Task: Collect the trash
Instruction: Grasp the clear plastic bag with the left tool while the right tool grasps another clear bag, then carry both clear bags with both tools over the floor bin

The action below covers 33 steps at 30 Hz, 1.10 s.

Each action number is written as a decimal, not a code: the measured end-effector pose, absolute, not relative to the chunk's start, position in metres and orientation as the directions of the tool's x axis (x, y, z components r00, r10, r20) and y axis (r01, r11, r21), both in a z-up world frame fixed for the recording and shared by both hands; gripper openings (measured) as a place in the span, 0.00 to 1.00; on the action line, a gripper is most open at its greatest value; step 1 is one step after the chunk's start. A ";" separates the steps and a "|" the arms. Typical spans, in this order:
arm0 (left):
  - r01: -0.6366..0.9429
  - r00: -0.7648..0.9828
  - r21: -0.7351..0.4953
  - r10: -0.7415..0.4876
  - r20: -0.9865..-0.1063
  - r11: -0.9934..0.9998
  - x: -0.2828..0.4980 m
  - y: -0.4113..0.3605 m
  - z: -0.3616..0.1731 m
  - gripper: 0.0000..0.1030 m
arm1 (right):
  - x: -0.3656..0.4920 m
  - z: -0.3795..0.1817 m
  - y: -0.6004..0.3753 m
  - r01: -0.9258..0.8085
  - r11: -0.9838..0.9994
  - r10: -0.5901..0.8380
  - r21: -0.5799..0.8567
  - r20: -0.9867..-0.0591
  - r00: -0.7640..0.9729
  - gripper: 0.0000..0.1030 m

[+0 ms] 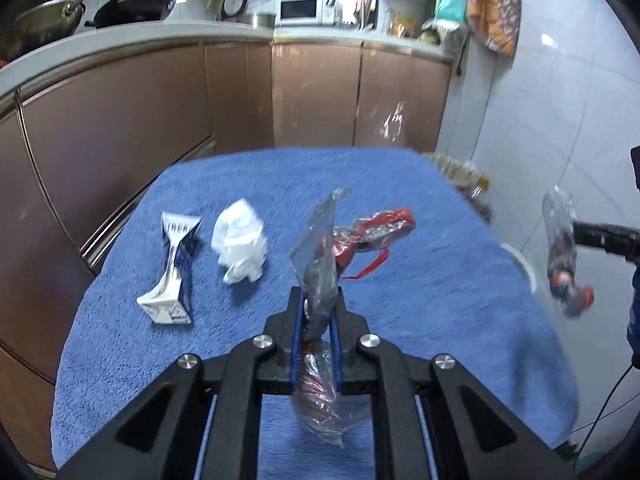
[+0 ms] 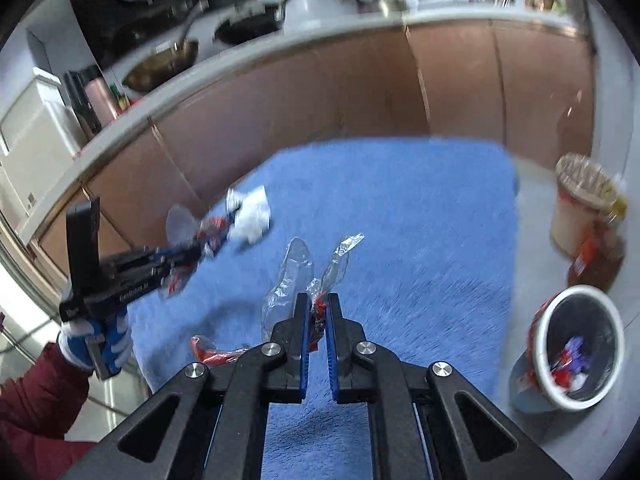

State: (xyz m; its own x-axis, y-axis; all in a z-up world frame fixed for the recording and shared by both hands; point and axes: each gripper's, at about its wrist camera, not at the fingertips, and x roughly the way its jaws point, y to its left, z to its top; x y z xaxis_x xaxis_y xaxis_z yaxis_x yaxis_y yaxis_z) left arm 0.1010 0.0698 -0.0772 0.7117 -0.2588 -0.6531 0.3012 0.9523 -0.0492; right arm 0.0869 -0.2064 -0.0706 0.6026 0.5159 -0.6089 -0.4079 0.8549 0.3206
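Observation:
My left gripper (image 1: 318, 300) is shut on a clear plastic wrapper with red print (image 1: 318, 264), held above the blue towel (image 1: 420, 300). My right gripper (image 2: 318, 308) is shut on another clear and red wrapper (image 2: 332, 268); it shows at the right of the left wrist view (image 1: 564, 248). On the towel lie a crushed blue and white carton (image 1: 174, 268), a crumpled white tissue (image 1: 242, 242) and a red and clear wrapper (image 1: 376, 228). The left gripper with its wrapper shows in the right wrist view (image 2: 200, 244).
A white-rimmed trash bin (image 2: 576, 344) with scraps inside stands on the floor right of the towel. A lined bucket (image 2: 580, 204) and a bottle of brown liquid (image 2: 596, 260) stand behind it. Brown kitchen cabinets (image 1: 160, 112) run along the far side.

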 end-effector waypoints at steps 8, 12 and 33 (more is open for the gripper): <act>0.383 0.719 -0.092 -0.359 -0.596 0.919 0.101 0.028 -0.041 0.11 | 0.063 0.004 -0.237 -0.325 0.921 0.390 0.217 -0.482 0.784 0.07; 0.440 0.686 -0.106 -0.410 -0.601 0.892 0.118 -0.016 -0.038 0.11 | 0.067 0.023 -0.259 -0.252 0.950 0.310 0.186 -0.450 0.837 0.07; 0.722 0.347 -0.078 -0.457 -0.819 0.687 0.237 -0.340 -0.129 0.11 | 0.127 -0.076 -0.438 0.286 0.952 -0.154 0.108 -0.640 0.753 0.07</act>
